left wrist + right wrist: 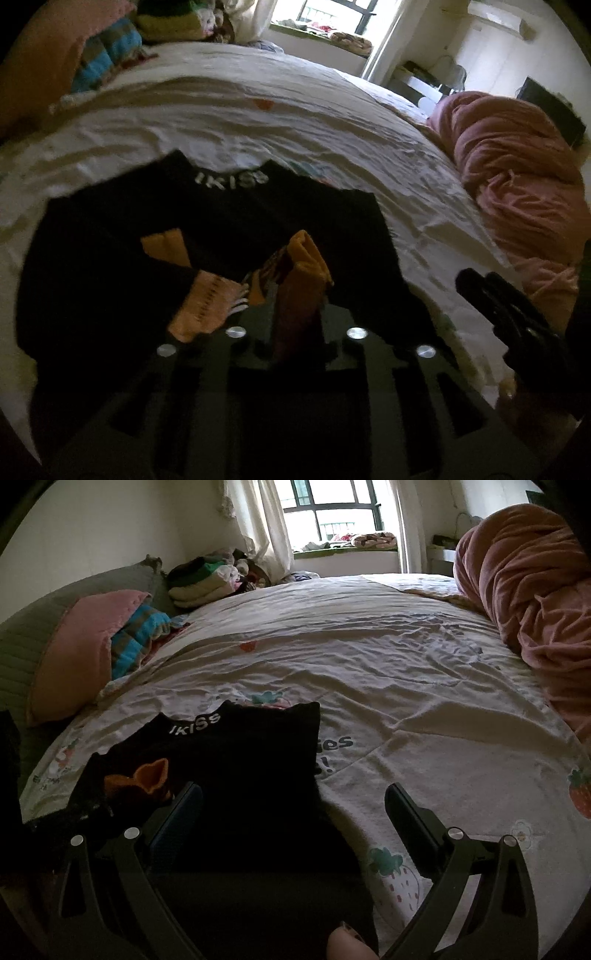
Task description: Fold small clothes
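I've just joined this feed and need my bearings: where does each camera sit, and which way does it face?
Left wrist: on the left gripper, angled down over the black garment on the bed; its fingers hold an orange sock; the right gripper shows at right.
Right wrist: on the right gripper, jaws open, looking along the bed toward the window; a fingertip shows below.
Shared: garment, pink blanket, window.

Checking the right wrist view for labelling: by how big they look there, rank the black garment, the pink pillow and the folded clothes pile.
1. black garment, though nearness inflates it
2. pink pillow
3. folded clothes pile, farthest away
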`<state>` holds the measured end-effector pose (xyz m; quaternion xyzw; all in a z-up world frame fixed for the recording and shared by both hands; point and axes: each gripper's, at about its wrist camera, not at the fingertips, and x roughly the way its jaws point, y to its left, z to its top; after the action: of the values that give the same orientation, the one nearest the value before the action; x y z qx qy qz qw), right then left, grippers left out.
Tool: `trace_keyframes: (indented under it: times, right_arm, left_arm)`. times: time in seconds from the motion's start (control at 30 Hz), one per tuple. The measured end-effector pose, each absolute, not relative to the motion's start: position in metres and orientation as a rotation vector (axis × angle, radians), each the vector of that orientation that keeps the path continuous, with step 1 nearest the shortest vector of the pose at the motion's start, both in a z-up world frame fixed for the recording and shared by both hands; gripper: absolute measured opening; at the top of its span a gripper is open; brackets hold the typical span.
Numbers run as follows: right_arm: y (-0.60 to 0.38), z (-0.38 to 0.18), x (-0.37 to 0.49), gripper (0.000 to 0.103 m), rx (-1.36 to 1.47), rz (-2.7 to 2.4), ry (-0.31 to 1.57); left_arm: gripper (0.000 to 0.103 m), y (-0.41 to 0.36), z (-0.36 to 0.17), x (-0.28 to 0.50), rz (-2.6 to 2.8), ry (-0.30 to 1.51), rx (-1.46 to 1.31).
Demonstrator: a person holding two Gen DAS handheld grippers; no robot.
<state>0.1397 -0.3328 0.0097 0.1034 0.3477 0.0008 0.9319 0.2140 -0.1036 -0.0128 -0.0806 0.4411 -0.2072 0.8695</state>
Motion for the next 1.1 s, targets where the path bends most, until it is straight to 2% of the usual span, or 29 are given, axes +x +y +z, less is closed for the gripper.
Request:
trace_keyframes:
  times: [0.07, 0.2, 0.27, 0.4, 0.5, 0.63, 0.67, 0.7, 0.73, 0.8, 0.83, 1.1]
  right_arm:
    - [-0.332, 0.009, 0.14, 0.098, 0.215, 0.007, 0.714]
    - [-0.328, 0.008, 0.143, 0.098, 0.221, 0.043, 0.728]
    - [-0.323, 0.007, 0.146, 0.098, 0.222, 0.072, 0.742]
    - [-0.3, 0.003, 0.157, 0.098, 0.207, 0.194, 0.797]
    - [-0.273, -0.008, 0.169, 0.082, 0.179, 0.302, 0.883]
    - [-0.239, -0.03, 0.18, 0.08, 0.076, 0.352, 0.968]
    - [-0.234, -0.037, 0.183, 0.077, 0.064, 0.36, 0.989]
    - [-0.231, -0.043, 0.185, 0.066, 0.058, 0.361, 1.007]
    - [-0.225, -0.05, 0.187, 0.048, 0.048, 0.374, 1.029]
    - [-0.219, -0.053, 0.184, 0.03, 0.043, 0.409, 1.014]
    - [-0.217, -0.052, 0.183, 0.01, 0.039, 0.411, 1.004]
    - [-0.206, 0.025, 0.186, 0.008, -0.038, 0.493, 0.787]
  left_arm:
    - [0.041, -0.098, -0.015, 0.212, -0.47, 0.945, -0.232]
    - [0.05, -0.083, -0.008, 0.204, -0.45, 0.916, -0.256]
    - [0.061, -0.068, -0.003, 0.2, -0.425, 0.891, -0.28]
    - [0.069, -0.034, 0.006, 0.199, -0.283, 0.854, -0.274]
    - [0.077, -0.006, 0.012, 0.197, -0.135, 0.817, -0.237]
    - [0.079, 0.024, 0.013, 0.19, -0.063, 0.797, -0.26]
    - [0.079, 0.029, 0.012, 0.188, -0.056, 0.797, -0.268]
    - [0.079, 0.034, 0.012, 0.186, -0.053, 0.795, -0.272]
    - [0.079, 0.038, 0.011, 0.185, -0.049, 0.793, -0.273]
    - [0.079, 0.047, 0.01, 0.182, -0.039, 0.788, -0.275]
    - [0.079, 0.051, 0.011, 0.18, -0.035, 0.785, -0.276]
    - [0.079, 0.082, 0.011, 0.174, 0.019, 0.762, -0.314]
